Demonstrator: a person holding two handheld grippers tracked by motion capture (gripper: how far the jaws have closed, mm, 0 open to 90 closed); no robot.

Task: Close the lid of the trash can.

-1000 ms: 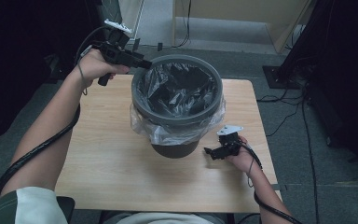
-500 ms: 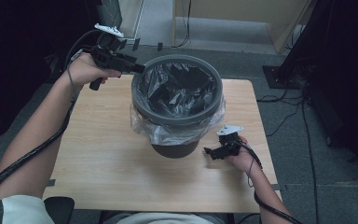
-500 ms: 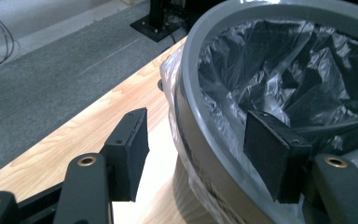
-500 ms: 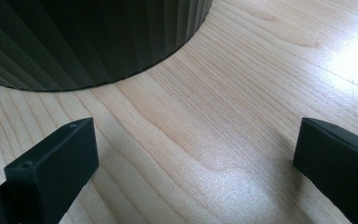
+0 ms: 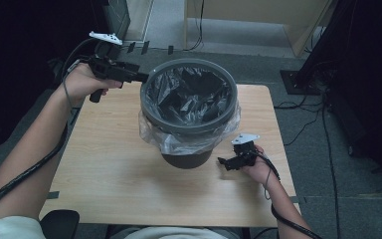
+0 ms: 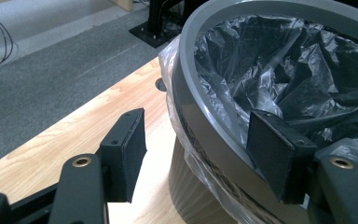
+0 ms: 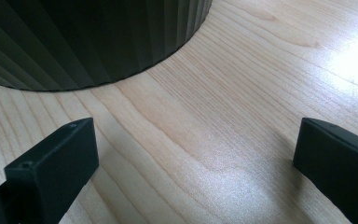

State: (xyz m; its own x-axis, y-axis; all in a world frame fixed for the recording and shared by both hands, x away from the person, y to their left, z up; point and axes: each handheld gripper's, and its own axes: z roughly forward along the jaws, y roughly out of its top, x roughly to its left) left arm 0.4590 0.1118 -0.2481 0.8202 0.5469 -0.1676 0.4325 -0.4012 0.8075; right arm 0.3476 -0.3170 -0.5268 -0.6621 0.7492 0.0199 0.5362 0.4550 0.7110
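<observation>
A dark grey waste bin [image 5: 189, 130] lined with a plastic bag [image 5: 189, 92] stands in the middle of the wooden table [image 5: 109, 169]. My left gripper [image 5: 143, 77] is open at the bin's left rim. In the left gripper view it [image 6: 196, 130] straddles the rim [image 6: 191, 93], one jaw inside against the bag [image 6: 284, 70] and one outside. My right gripper [image 5: 221, 162] rests low on the table, right of the bin's base. In the right gripper view it [image 7: 196, 140] is open over bare wood [image 7: 242, 93], with the ribbed bin wall [image 7: 74, 37] just ahead.
The bag's clear edge [image 5: 179, 142] hangs over the rim on the outside. Grey carpet with cables [image 5: 298, 124] surrounds the table. A black stand base [image 5: 298, 79] sits at the right, and wooden furniture [image 5: 248, 25] stands behind.
My left hand has drifted a little left and nearer, its jaws staying at the bin's rim. The right gripper has not moved.
</observation>
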